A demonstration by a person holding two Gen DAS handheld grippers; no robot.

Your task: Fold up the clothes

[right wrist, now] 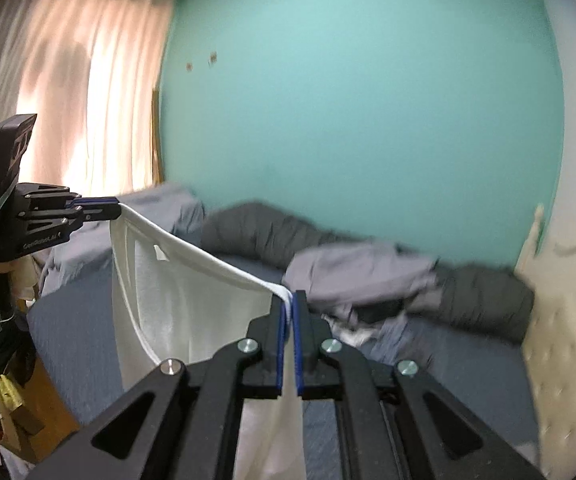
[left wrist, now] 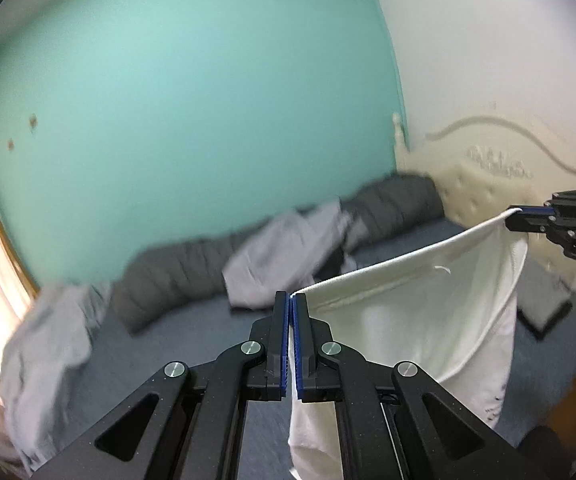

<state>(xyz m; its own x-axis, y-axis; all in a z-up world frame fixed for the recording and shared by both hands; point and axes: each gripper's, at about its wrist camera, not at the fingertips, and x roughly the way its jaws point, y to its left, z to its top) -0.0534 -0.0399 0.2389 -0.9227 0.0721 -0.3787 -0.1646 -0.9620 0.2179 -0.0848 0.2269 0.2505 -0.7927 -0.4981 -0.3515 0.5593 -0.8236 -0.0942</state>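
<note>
A white garment [left wrist: 428,312] hangs in the air above the bed, stretched by its top hem between my two grippers. My left gripper [left wrist: 291,300] is shut on one end of that hem; the cloth drops away below its fingers. The right gripper [left wrist: 522,211] shows at the right edge of the left wrist view, pinching the other end. In the right wrist view the right gripper [right wrist: 290,300] is shut on the white garment [right wrist: 175,292], and the left gripper [right wrist: 115,202] holds the far corner at the left. A small tag [right wrist: 159,254] shows inside the hem.
Below lies a bed with a blue sheet [left wrist: 191,332], dark grey pillows [left wrist: 392,200] and crumpled light grey clothes [left wrist: 288,256] along the teal wall. A cream headboard [left wrist: 500,168] stands at the right. A curtained window [right wrist: 79,80] and floor clutter [right wrist: 3,412] lie to the left.
</note>
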